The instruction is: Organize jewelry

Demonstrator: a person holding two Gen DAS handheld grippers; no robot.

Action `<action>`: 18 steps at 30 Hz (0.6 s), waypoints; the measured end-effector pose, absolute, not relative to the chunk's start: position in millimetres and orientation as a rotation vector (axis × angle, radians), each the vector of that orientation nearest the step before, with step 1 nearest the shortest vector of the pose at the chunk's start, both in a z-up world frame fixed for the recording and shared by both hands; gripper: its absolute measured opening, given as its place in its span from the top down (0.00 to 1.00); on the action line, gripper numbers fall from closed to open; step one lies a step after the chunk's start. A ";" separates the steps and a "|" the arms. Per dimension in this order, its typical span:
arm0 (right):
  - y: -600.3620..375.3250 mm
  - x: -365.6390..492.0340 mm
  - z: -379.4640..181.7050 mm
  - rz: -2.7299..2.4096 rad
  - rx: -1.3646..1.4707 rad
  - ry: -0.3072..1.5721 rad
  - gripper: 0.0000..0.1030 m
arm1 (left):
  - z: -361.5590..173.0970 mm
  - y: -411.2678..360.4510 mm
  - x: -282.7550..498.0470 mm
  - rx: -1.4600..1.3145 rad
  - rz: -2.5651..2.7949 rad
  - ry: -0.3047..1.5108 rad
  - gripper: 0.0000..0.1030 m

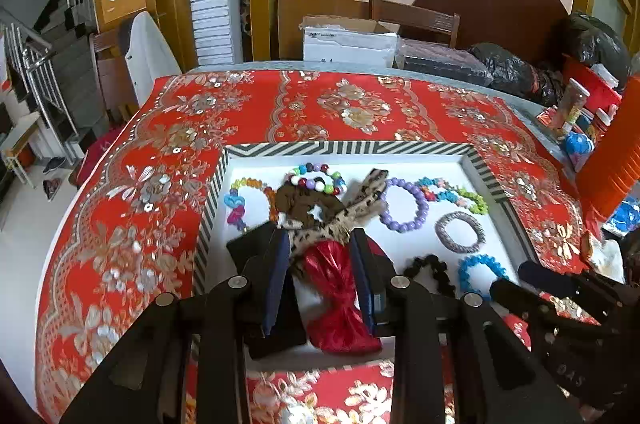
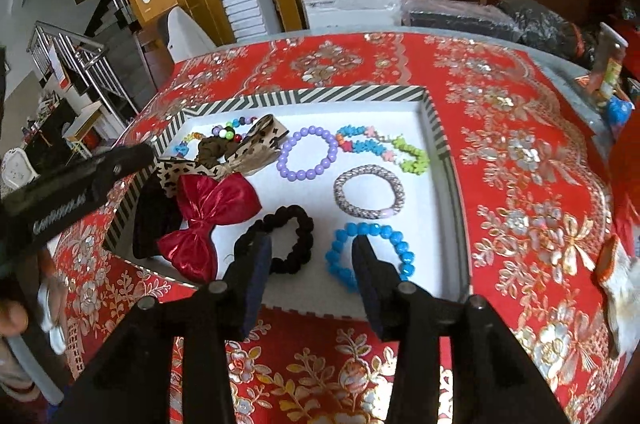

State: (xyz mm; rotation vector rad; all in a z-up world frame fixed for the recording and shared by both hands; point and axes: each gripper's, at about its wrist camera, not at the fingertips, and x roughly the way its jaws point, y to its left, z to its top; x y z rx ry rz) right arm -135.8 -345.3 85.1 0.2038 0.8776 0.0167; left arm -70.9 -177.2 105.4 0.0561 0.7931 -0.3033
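Observation:
A white tray with a striped rim (image 1: 344,147) (image 2: 360,91) holds the jewelry. My left gripper (image 1: 320,244) is open, its jaws on either side of a red bow (image 1: 336,288) (image 2: 212,212), above a leopard bow (image 1: 352,207) (image 2: 248,147). My right gripper (image 2: 312,244) is open and empty, low over the tray's near edge, between a black scrunchie (image 2: 288,236) (image 1: 430,270) and a blue bead bracelet (image 2: 380,244) (image 1: 480,268). Also in the tray are a purple bead bracelet (image 2: 308,153), a silver bracelet (image 2: 368,191) and a brown scrunchie (image 1: 304,199).
The tray lies on a red floral cloth (image 1: 140,224) over the table. Bottles and an orange box (image 1: 612,159) stand at the table's right edge. A chair (image 1: 416,19), a cardboard box and black bags are behind the table. A white-orange item (image 2: 620,276) lies at right.

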 end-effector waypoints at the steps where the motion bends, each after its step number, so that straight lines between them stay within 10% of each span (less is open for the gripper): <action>1: -345.8 -138.9 86.6 0.004 0.200 0.872 0.55 | 106.2 -177.7 -75.6 0.060 -0.302 0.788 0.70; 18: -338.8 -175.4 108.9 -0.030 0.180 0.801 0.48 | 110.5 -179.8 -133.9 0.088 -0.283 0.756 0.70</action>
